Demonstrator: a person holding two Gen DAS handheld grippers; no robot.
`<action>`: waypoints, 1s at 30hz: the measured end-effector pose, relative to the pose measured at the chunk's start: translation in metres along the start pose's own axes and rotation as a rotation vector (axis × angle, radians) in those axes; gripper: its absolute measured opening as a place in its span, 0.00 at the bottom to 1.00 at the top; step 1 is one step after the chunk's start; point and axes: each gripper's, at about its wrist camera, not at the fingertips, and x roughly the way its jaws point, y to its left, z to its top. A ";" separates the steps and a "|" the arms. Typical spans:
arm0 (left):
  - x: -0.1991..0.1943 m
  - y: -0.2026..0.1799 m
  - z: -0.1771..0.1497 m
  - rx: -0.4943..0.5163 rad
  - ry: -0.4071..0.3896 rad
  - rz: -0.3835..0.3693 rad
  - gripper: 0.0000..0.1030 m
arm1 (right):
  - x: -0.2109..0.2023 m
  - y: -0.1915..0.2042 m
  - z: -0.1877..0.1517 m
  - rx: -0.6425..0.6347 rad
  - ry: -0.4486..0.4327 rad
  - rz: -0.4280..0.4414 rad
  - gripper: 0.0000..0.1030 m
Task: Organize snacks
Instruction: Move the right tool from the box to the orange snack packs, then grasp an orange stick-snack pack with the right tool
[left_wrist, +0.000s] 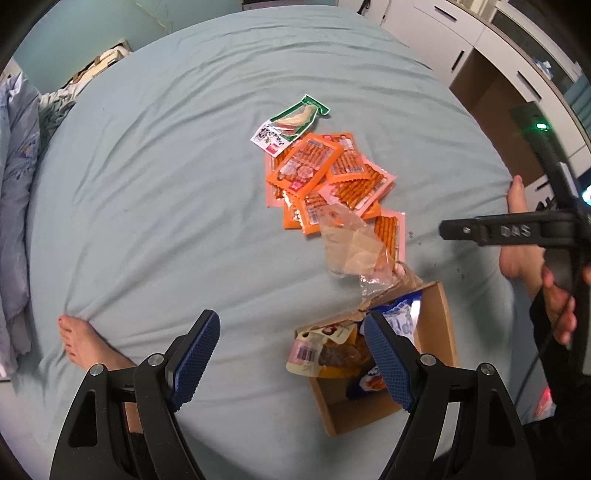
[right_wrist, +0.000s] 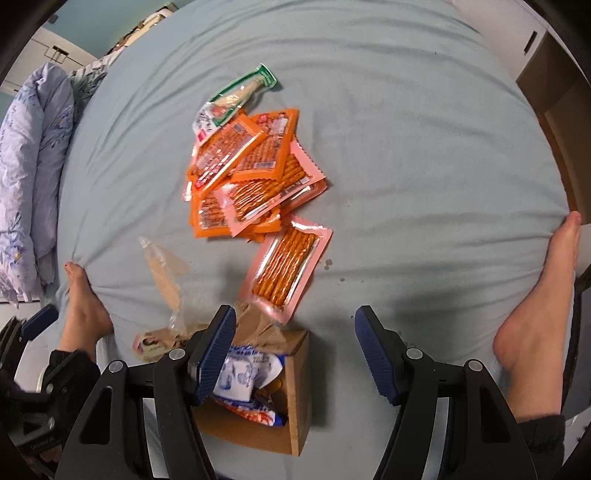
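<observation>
A pile of orange snack packets (left_wrist: 317, 173) (right_wrist: 243, 173) lies on the pale green bed sheet (left_wrist: 166, 184), with a green and white packet (left_wrist: 291, 122) (right_wrist: 236, 96) at its far end. One pink packet of sticks (right_wrist: 288, 266) lies apart, just beyond a cardboard box (left_wrist: 439, 332) (right_wrist: 299, 391) that holds a blue and white packet (right_wrist: 247, 373) and other snacks. My left gripper (left_wrist: 291, 354) hangs open above the box's left edge, holding nothing. My right gripper (right_wrist: 295, 347) points down, open and holding nothing, with its left finger over the box.
A crumpled clear plastic bag (left_wrist: 351, 247) (right_wrist: 166, 273) lies between the pile and the box. The person's bare feet (right_wrist: 85, 306) (right_wrist: 543, 325) rest on the sheet either side. A folded floral quilt (right_wrist: 26, 177) lies at the left; white cabinets (left_wrist: 480, 48) stand past the bed.
</observation>
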 end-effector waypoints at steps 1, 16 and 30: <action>0.000 0.000 0.000 -0.002 0.001 -0.002 0.79 | 0.004 -0.001 0.004 0.007 0.011 -0.001 0.64; 0.028 0.023 0.002 -0.047 0.065 -0.024 0.79 | 0.110 -0.021 0.047 0.089 0.203 -0.001 0.64; 0.046 0.024 0.008 -0.075 0.110 -0.010 0.79 | 0.141 0.043 0.046 -0.244 0.153 -0.096 0.25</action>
